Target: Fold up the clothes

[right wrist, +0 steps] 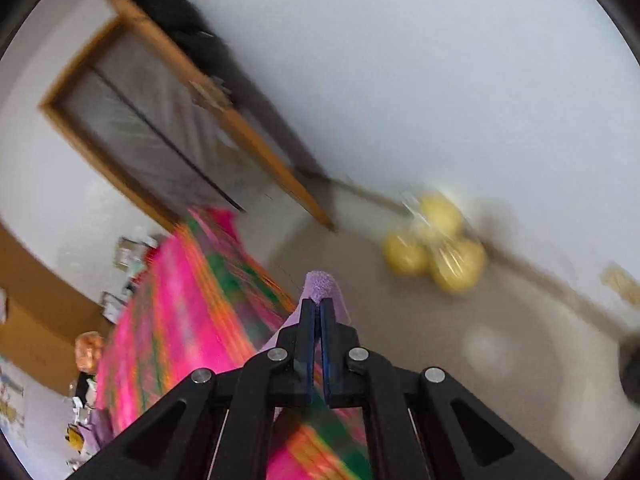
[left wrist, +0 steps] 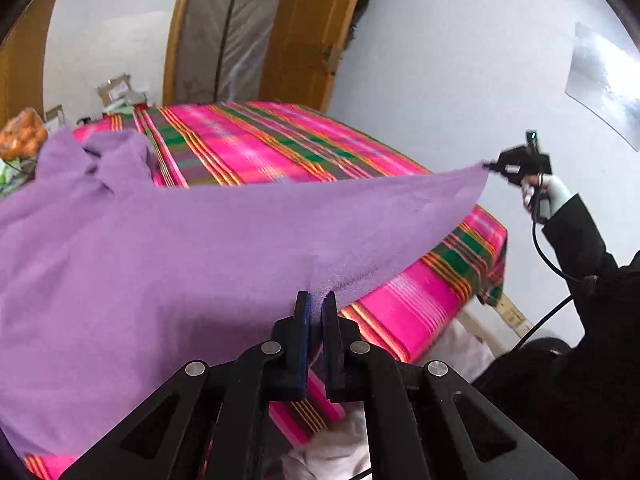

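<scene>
Purple garment (left wrist: 192, 240): soft, fleecy knit, likely light. It hangs stretched over the striped pink tablecloth (left wrist: 256, 144), far end bunched on it. Left gripper (left wrist: 316, 300) is clamped on the near hem; right gripper (right wrist: 320, 304) is pinched on a corner tuft, off the table's edge. The cloth sags between grips, so it drapes readily; edges and corners look the best holds, and the nap seems unlikely to slip.
</scene>
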Demonstrator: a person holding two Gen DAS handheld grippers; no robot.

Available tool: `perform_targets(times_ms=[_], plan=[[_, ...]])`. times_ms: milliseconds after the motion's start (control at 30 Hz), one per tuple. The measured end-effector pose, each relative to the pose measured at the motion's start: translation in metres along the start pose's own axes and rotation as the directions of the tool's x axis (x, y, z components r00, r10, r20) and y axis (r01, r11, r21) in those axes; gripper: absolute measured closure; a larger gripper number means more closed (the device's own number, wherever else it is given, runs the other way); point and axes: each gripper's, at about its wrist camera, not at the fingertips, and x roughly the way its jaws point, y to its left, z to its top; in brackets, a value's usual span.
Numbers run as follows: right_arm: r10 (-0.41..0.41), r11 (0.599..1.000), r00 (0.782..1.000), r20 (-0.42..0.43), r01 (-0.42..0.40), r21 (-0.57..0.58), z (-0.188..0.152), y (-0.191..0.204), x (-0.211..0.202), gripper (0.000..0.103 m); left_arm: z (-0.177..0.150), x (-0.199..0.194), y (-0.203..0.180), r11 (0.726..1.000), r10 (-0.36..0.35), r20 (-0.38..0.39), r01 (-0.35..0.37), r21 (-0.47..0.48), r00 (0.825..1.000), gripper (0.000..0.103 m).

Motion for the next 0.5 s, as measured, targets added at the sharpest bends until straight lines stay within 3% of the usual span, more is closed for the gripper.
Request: perform_targets(times_ms=[100,233,367,500], plan=[[-0.033,0.997,0.998,-0.061,0.037,0.065,-0.014,-0.036,0.013,0.100,-0.007,0.004,-0.002,1.000,-0.009,-0.021,0.009,-0.005,1.000,0.098],[0.000,0.997,1.000,-0.022,0.002,0.078,-0.019,-0.047,-0.006,0.100,-0.008,-0.002,-0.005,1.000,-0.012,-0.008,0.012,-0.010,1.000,0.098],[0.002,1.000,1.000,0.019,-0.003,0.018,-0.015,-0.039,-0.022,0.100,-0.004,-0.002,-0.008,0.999,-0.045,-0.010,0.045,0.016,0.999,0.098],[-0.076,0.997,0.997,-0.016,0.077,0.020,-0.013,-0.052,-0.011,0.081,-0.007,-0.002,-0.001,0.996,-0.079,-0.014,0.079,-0.029,0.997,0.097]])
